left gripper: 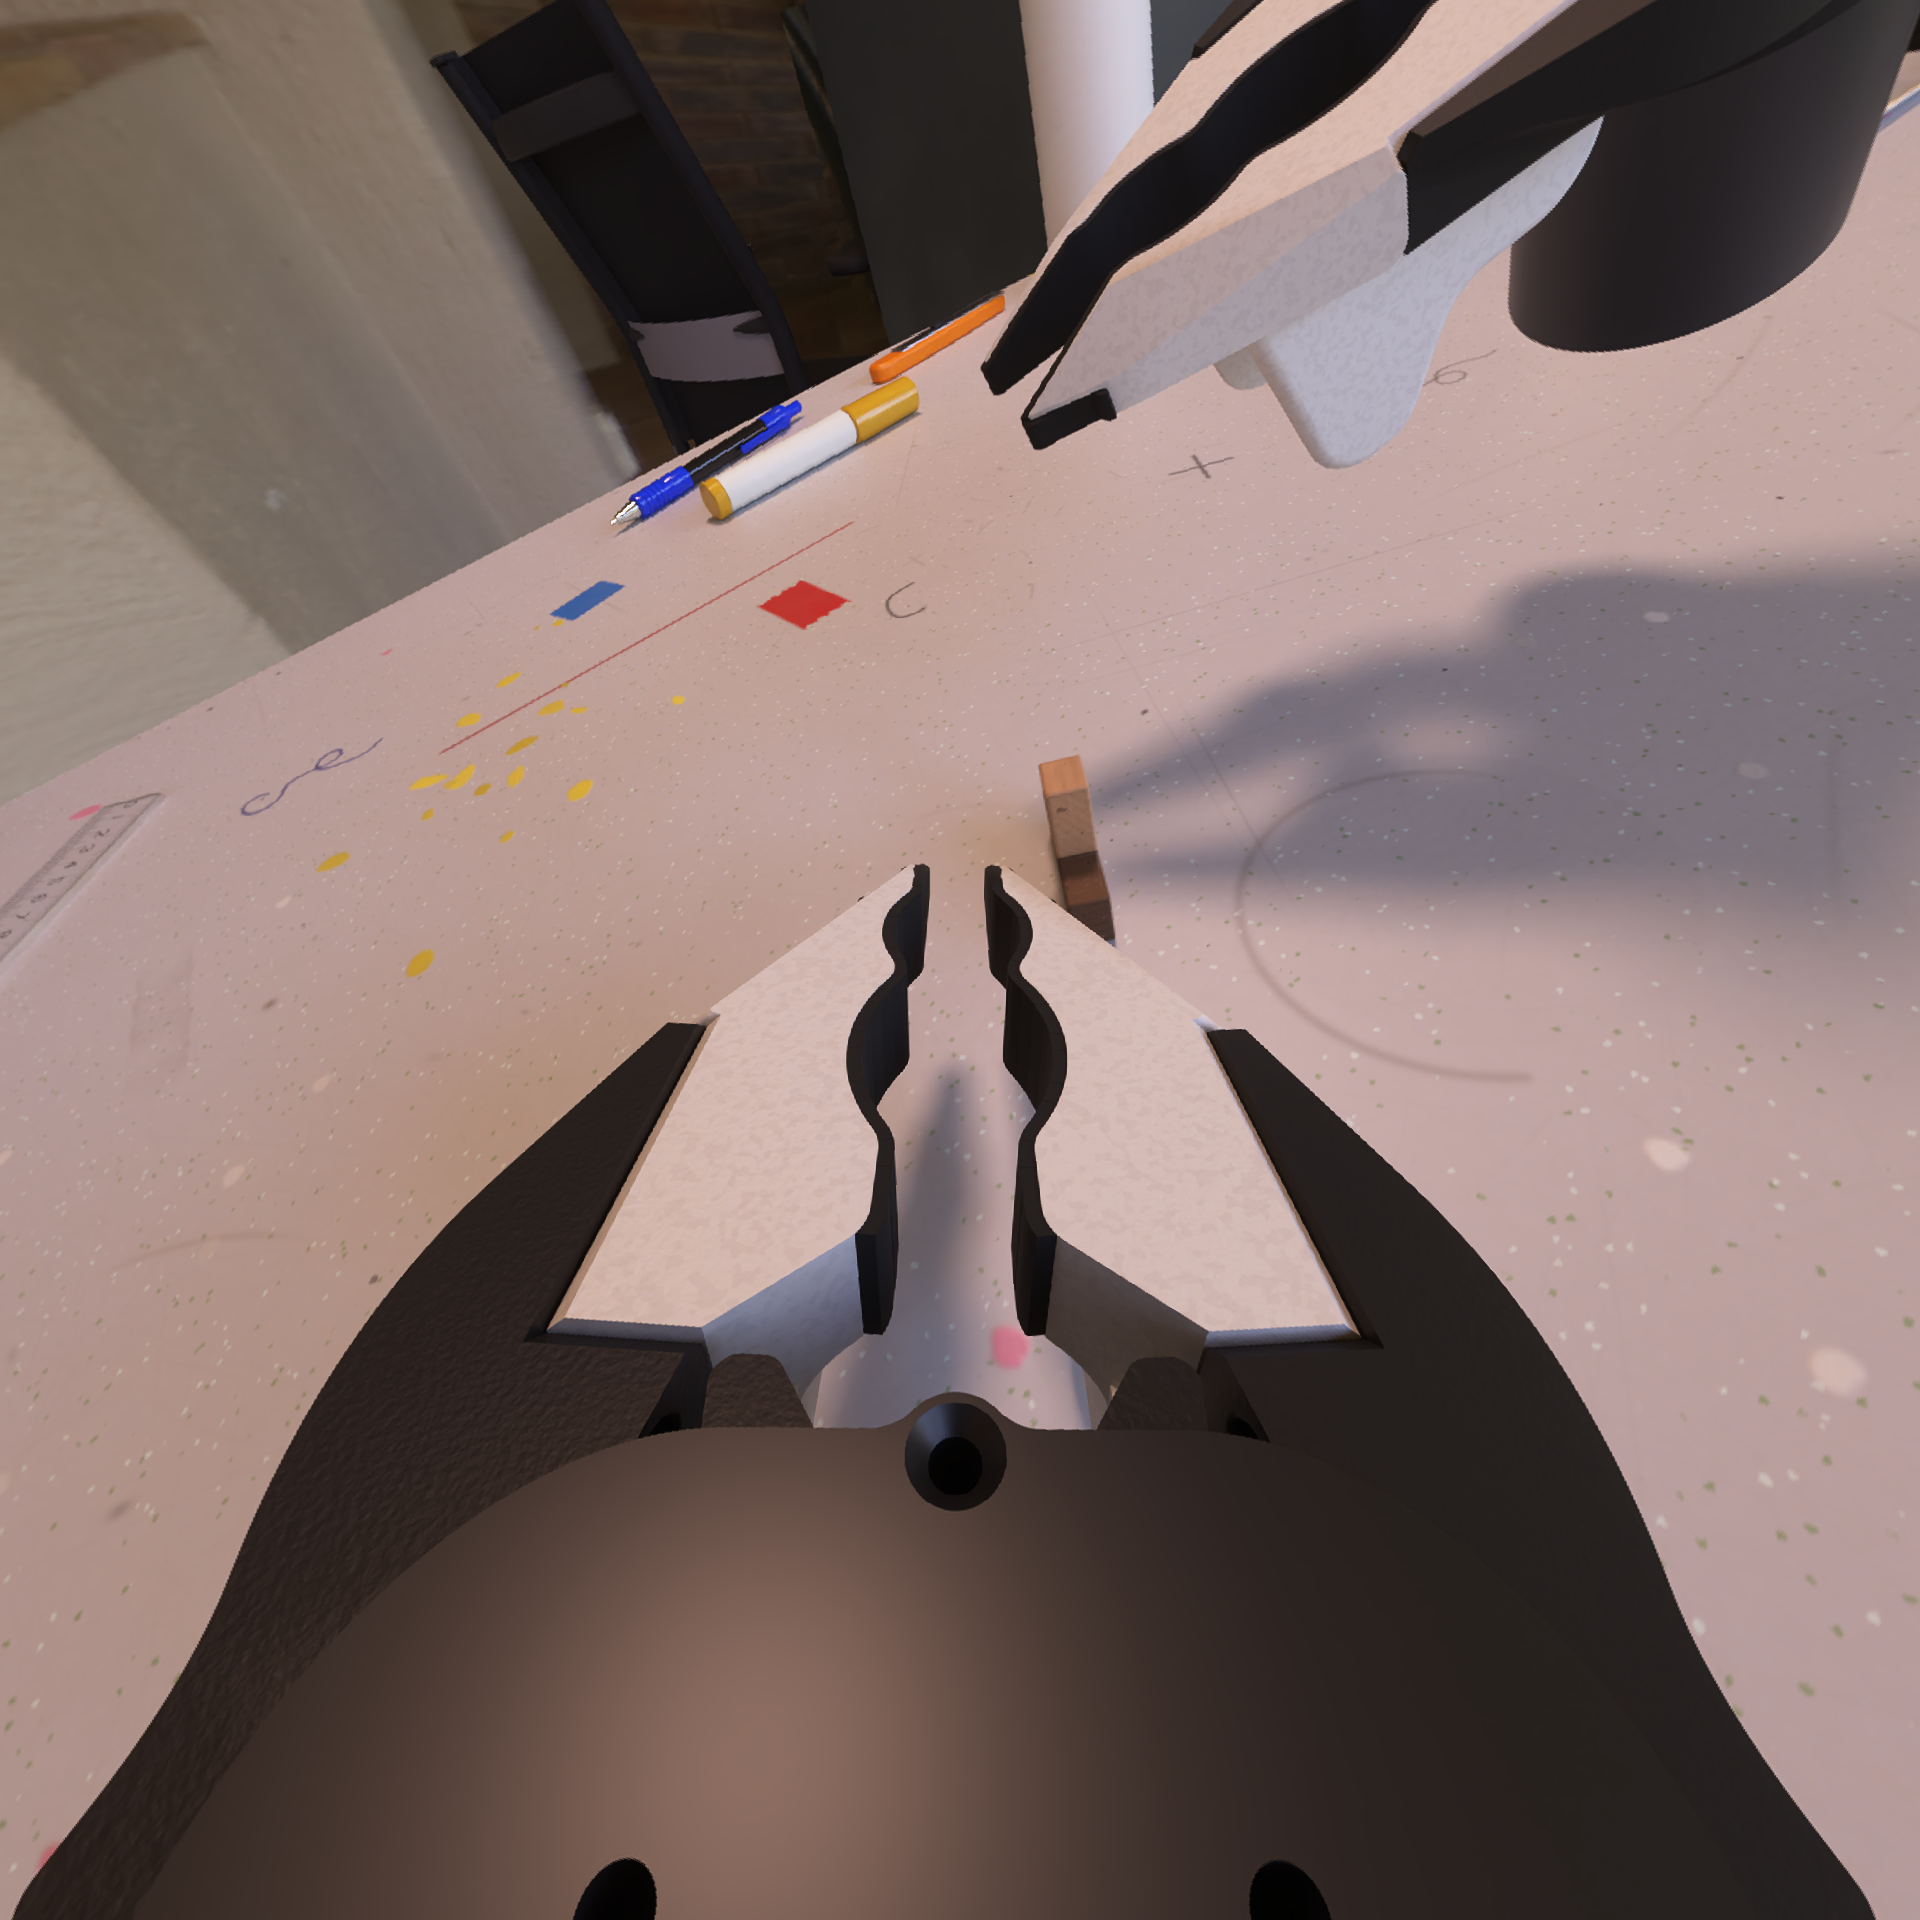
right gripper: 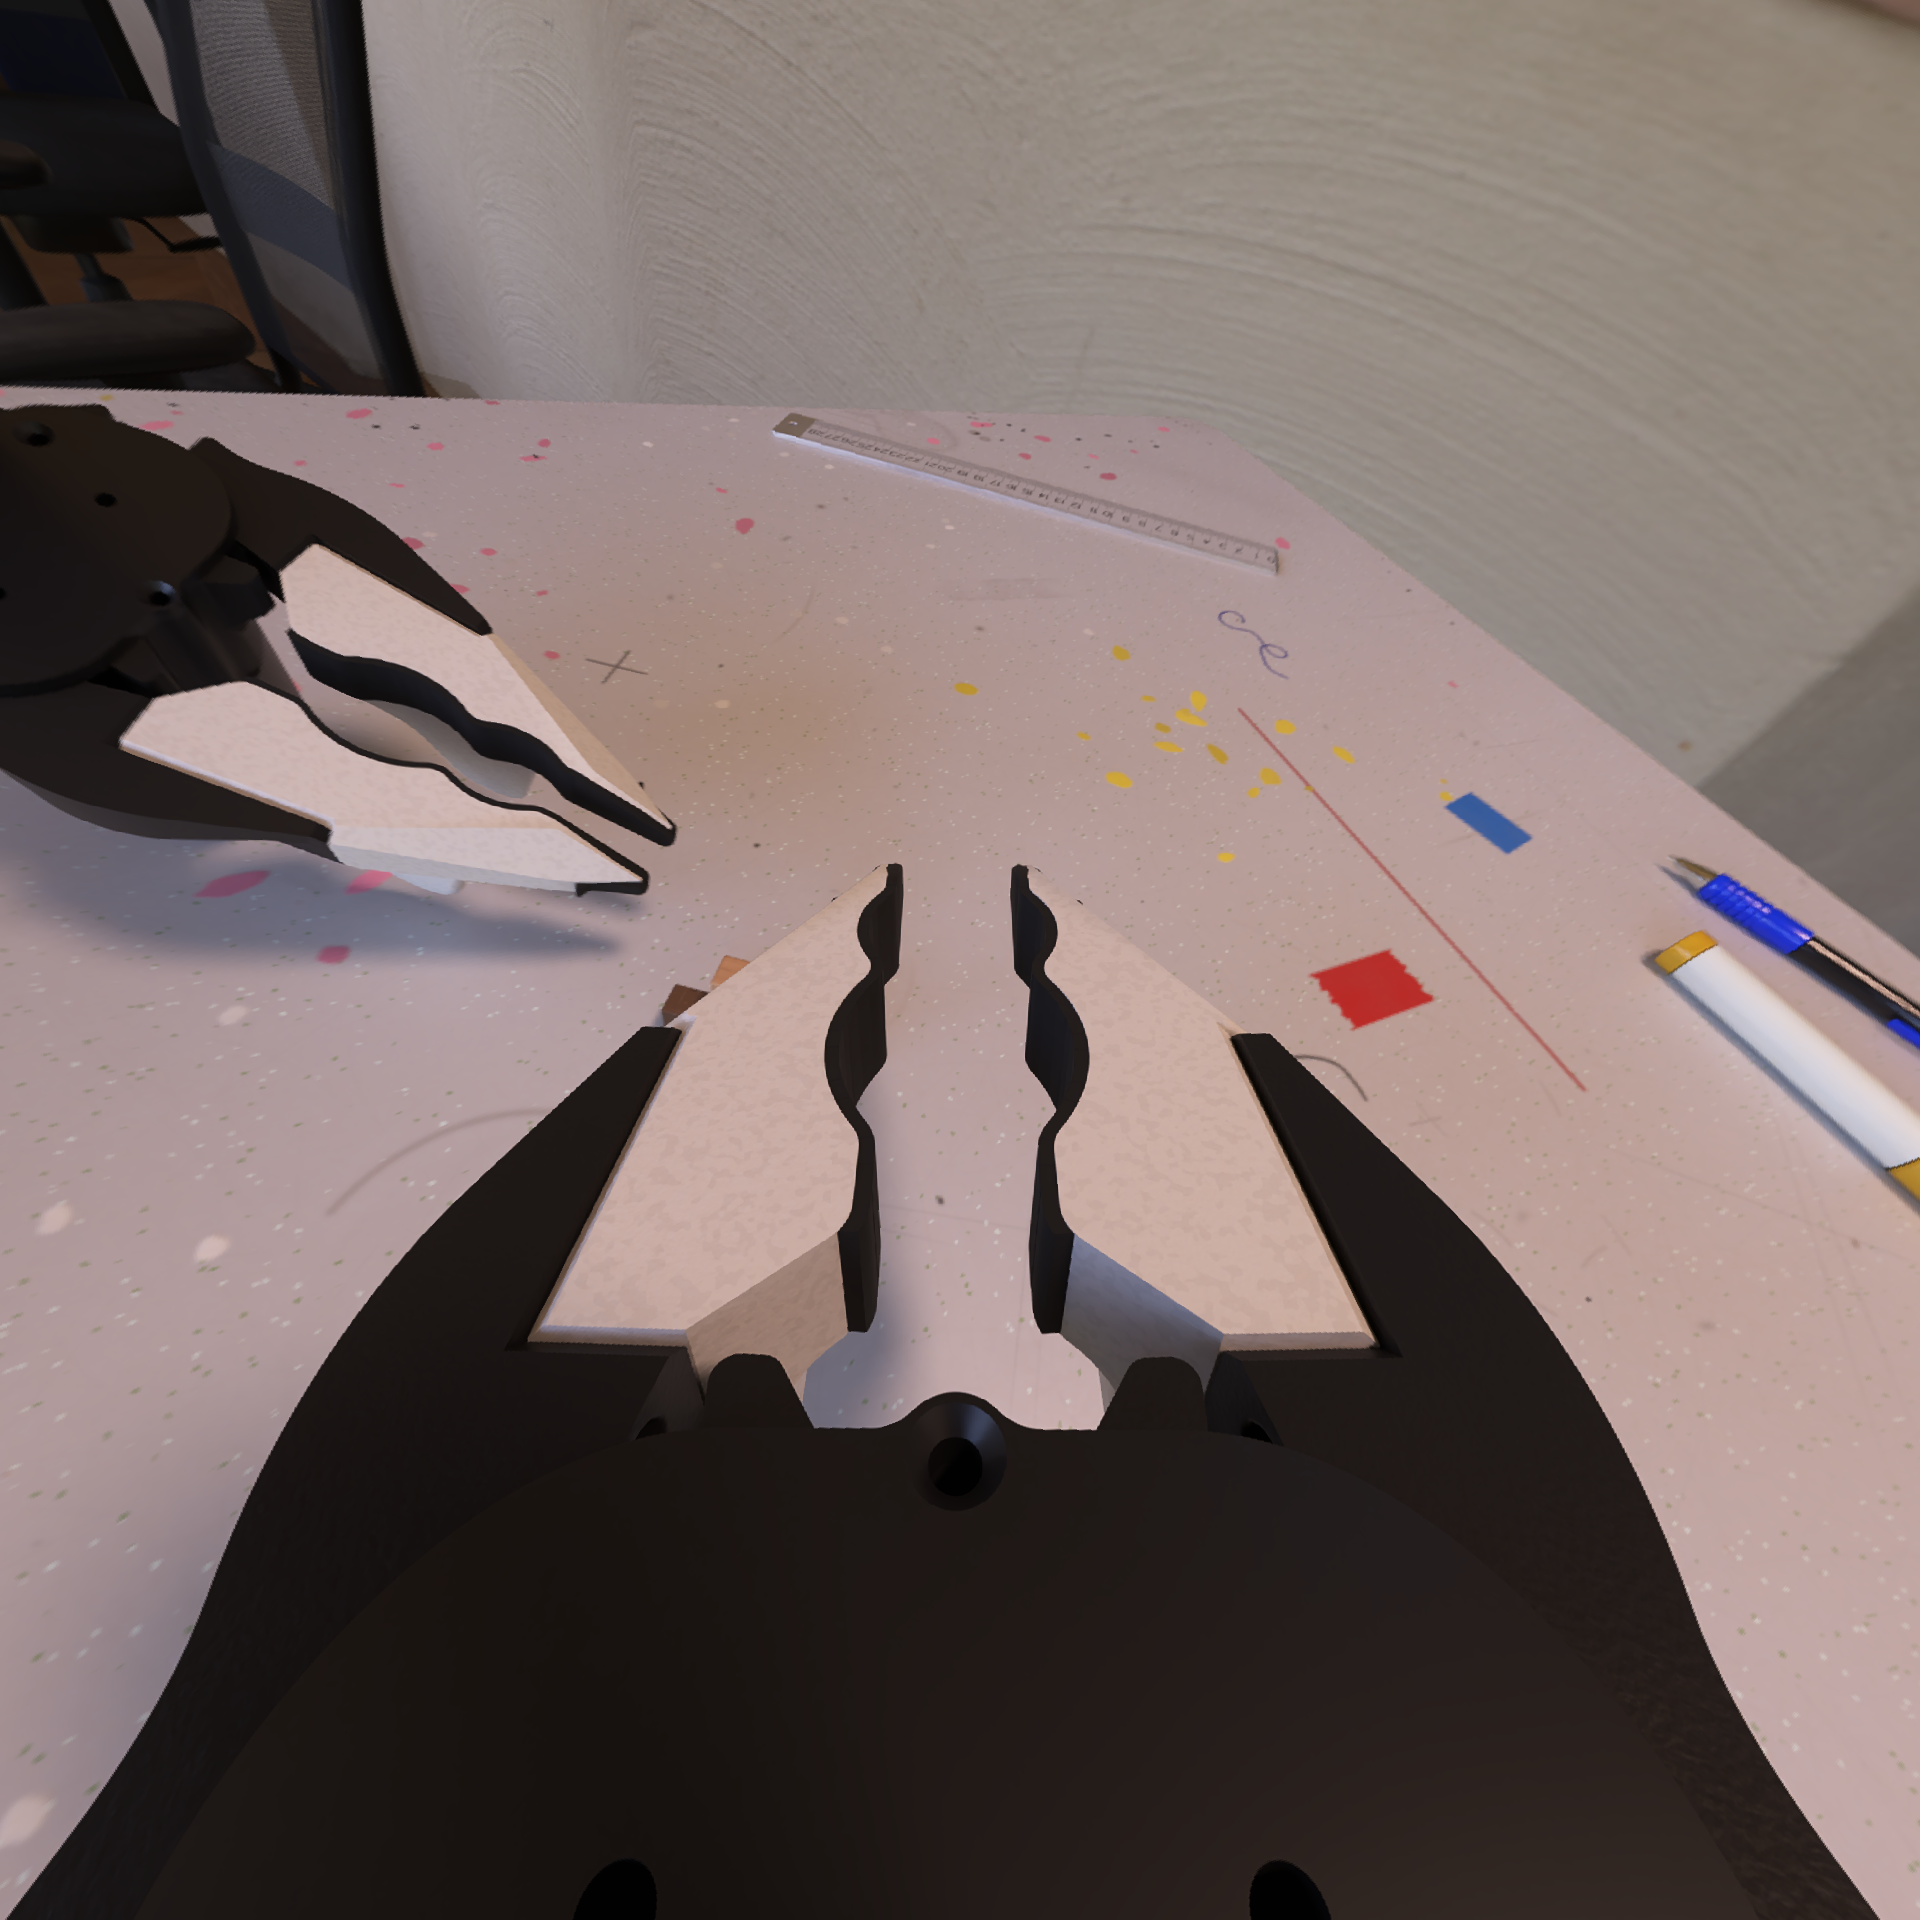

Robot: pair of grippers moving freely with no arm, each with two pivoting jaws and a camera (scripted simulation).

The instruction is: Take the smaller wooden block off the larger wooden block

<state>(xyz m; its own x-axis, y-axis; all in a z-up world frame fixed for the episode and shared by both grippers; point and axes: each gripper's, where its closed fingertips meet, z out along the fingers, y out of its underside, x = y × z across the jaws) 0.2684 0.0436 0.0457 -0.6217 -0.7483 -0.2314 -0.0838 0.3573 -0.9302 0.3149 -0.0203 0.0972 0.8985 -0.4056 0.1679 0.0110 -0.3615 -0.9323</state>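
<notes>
Two claws hang over the table [right gripper: 935, 623], each with its fingers spread a little and nothing between them. The left claw [left gripper: 956, 878] points its tips low toward the table, and just to the right of its right fingertip stands the wooden stack: the smaller wooden block [left gripper: 1064, 805], pale, sits on top of the larger wooden block [left gripper: 1086, 894], darker and striped, which is partly hidden behind that finger. The right claw [right gripper: 956, 878] is released too; in its own view only a brown corner of the stack peeks out beside its left finger, and which block that corner belongs to cannot be told. From the left wrist view the right claw shows higher up and farther off, apart from the blocks. Farther out on the table lie a red patch [left gripper: 802, 604], a blue patch [left gripper: 588, 600], yellow spatter [left gripper: 488, 769], a white marker with yellow ends [left gripper: 808, 449], a blue pen [left gripper: 707, 465], an orange pen [left gripper: 937, 339] and a metal ruler [right gripper: 1029, 491] near the far edge.
</notes>
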